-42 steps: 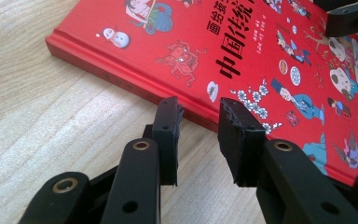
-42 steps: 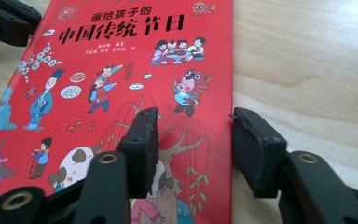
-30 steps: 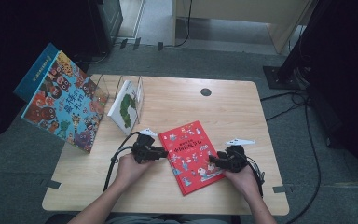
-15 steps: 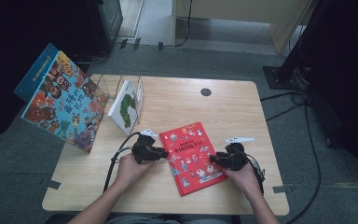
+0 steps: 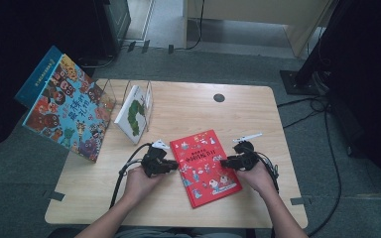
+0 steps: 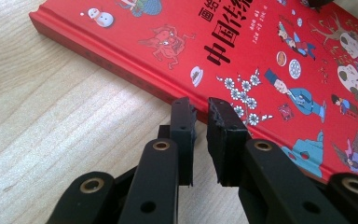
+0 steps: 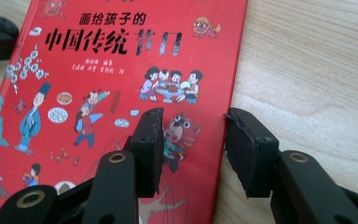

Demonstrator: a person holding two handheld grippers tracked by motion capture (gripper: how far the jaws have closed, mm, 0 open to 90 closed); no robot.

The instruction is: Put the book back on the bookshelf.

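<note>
- Red book (image 6: 270, 60), centre of the left gripper view: hard cover, smooth with a slight sheen, printed figures.
- Table (image 6: 51, 107), left of that view: pale wood-grain top, matt.
- Left gripper (image 6: 200, 123), bottom centre: matt black plastic jaws, rough-edged pads, brass-coloured metal rivets.
- Right gripper (image 7: 193, 140), bottom of the right gripper view: the same matt black plastic.
- Floor (image 5: 258, 69), upper centre of the high view: grey, carpet-like, matt.

Left gripper (image 5: 174, 166): jaws nearly together, just closing, nothing between them. Right gripper (image 5: 224, 162): jaws apart. Both held low, pointing inward.
</note>
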